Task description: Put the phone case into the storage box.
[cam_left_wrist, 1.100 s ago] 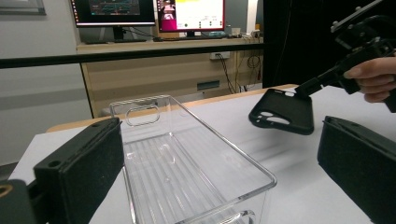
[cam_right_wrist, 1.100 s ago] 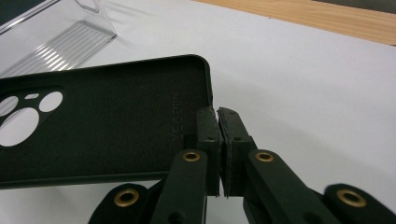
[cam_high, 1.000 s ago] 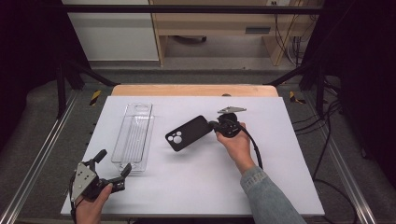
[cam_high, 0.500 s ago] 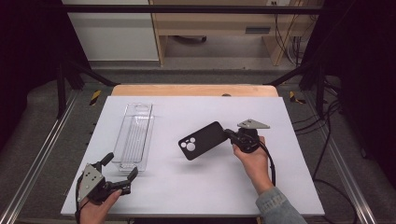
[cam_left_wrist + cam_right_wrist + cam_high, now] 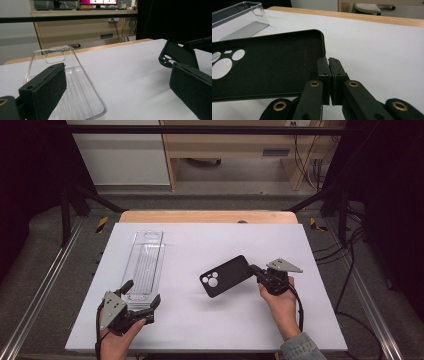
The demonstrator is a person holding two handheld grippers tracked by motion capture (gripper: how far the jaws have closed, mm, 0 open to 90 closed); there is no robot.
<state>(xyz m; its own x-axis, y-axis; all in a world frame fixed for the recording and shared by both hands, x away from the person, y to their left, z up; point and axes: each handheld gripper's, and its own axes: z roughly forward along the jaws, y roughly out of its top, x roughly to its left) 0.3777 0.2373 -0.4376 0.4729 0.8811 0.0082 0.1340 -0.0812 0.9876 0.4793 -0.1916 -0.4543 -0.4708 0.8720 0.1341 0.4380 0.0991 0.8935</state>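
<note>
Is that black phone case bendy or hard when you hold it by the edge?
Probably fairly stiff: the black phone case sticks out flat from the right tool, pinched only at one edge, without drooping. It looks light, being thin and hollow. Its matte inside probably isn't slippery.

A lab or test room, probably. A white-topped table (image 5: 210, 240) sits inside a black metal frame (image 5: 200, 129), with bundled cables (image 5: 350, 270) trailing at three o'clock. At twelve o'clock stands a pale wooden desk (image 5: 82, 27) carrying a lit monitor (image 5: 98, 2), blurred.
</note>
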